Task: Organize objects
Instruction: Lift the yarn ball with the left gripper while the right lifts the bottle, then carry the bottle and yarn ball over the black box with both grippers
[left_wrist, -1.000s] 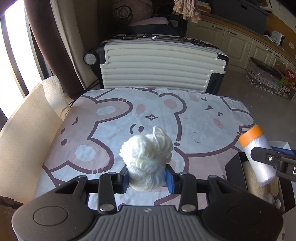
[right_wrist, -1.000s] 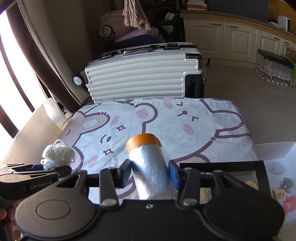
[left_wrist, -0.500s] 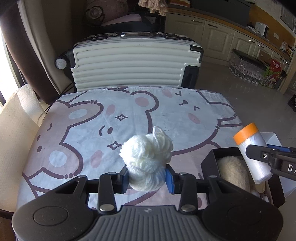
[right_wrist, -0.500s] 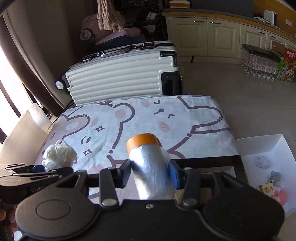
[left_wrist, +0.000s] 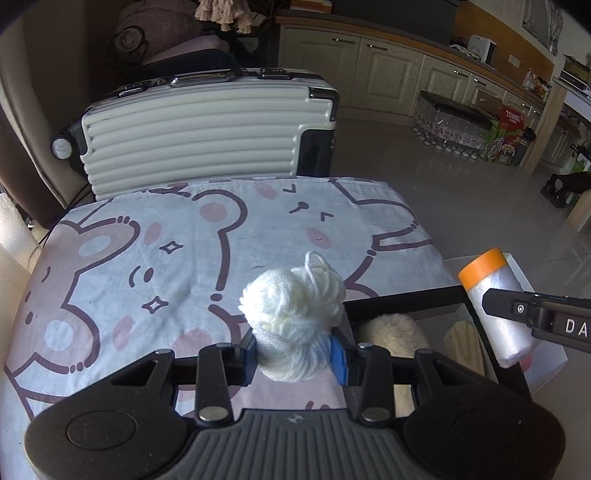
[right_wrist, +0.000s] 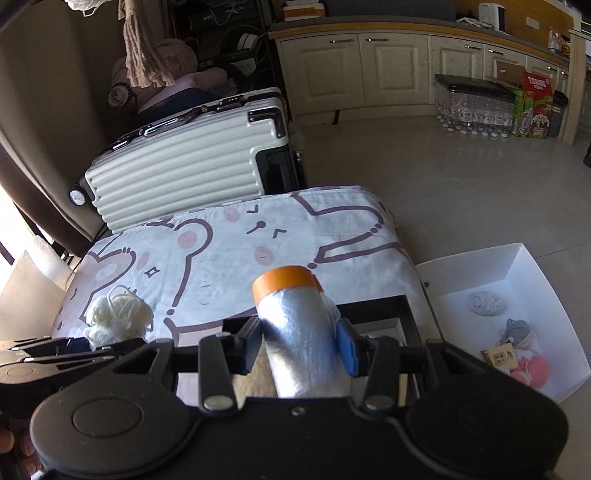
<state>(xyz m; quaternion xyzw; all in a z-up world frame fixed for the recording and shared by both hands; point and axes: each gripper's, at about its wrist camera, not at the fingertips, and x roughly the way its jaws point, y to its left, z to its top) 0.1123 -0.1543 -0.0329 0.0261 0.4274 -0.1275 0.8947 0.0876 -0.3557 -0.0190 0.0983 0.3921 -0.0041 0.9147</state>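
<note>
Landmark is the black open-topped rectangular box (left_wrist: 402, 297) at the near right edge of the bear-print cloth-covered table (left_wrist: 184, 236). Left gripper (left_wrist: 294, 356) is clamped on a fluffy white ball of yarn (left_wrist: 293, 308), held above the cloth just left of the box's left wall, so the box lies to the right of those fingers. Right gripper (right_wrist: 303, 349) is clamped on a plastic-film roll with an orange tape end (right_wrist: 301, 332), long axis running forward along the fingers, orange end pointing away, held over the box opening. Right hand is the nearer to the box; likely it drops first. Both grippers are roughly level, pointing forward. The box already holds something cream and fuzzy (left_wrist: 395, 326). White cardboard box (right_wrist: 517, 295) on the floor right of the black box holds small trinkets.
</note>
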